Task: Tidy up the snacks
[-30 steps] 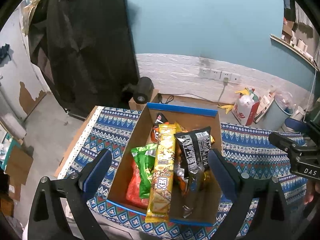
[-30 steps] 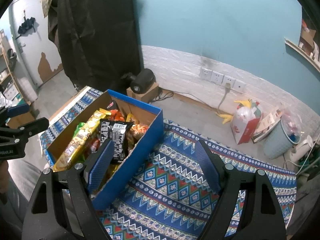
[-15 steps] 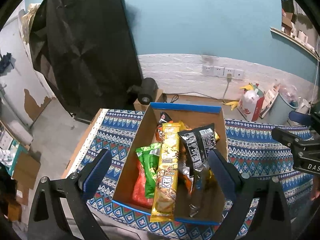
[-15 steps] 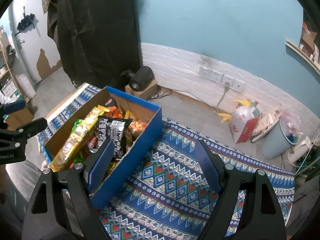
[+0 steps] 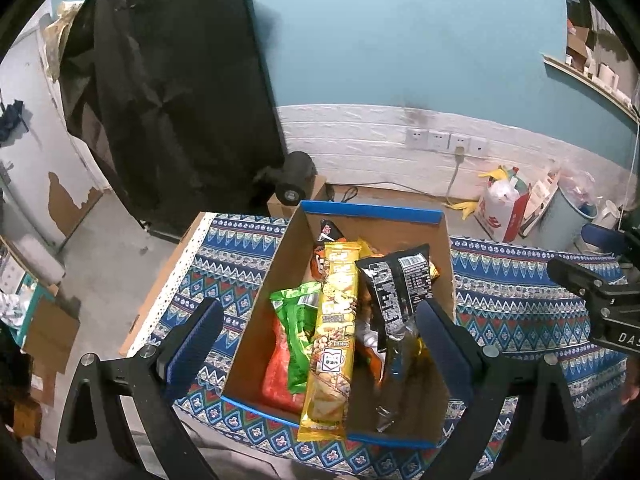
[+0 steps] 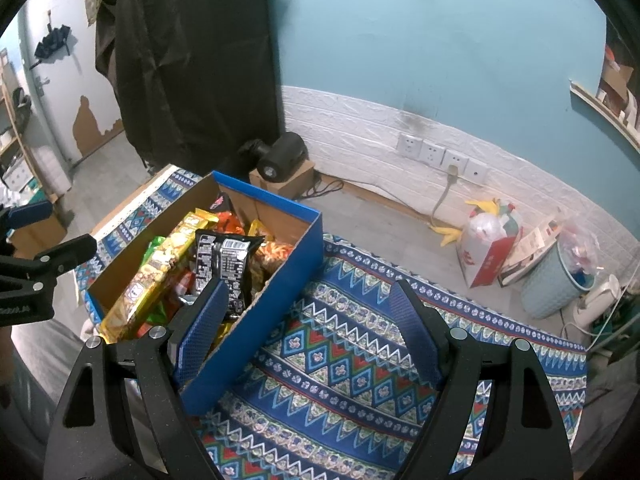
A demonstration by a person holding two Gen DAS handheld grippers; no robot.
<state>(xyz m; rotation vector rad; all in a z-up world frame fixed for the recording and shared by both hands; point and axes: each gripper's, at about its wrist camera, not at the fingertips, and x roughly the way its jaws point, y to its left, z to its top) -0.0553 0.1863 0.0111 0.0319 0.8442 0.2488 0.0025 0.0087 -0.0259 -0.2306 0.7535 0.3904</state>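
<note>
Two claws are hovering wide open and holding nothing. The left claw point(image 5: 316, 344) is spreading its fingers above the blue cardboard box point(image 5: 370, 214), which is sitting on a patterned cloth point(image 6: 340, 364) covering the bench. The right claw point(image 6: 308, 328) is gaping over the cloth beside the box. Inside, a long yellow snack packet point(image 5: 334, 336), a black packet point(image 5: 394, 292) and a green packet point(image 5: 298, 336) are lying piled together.
</note>
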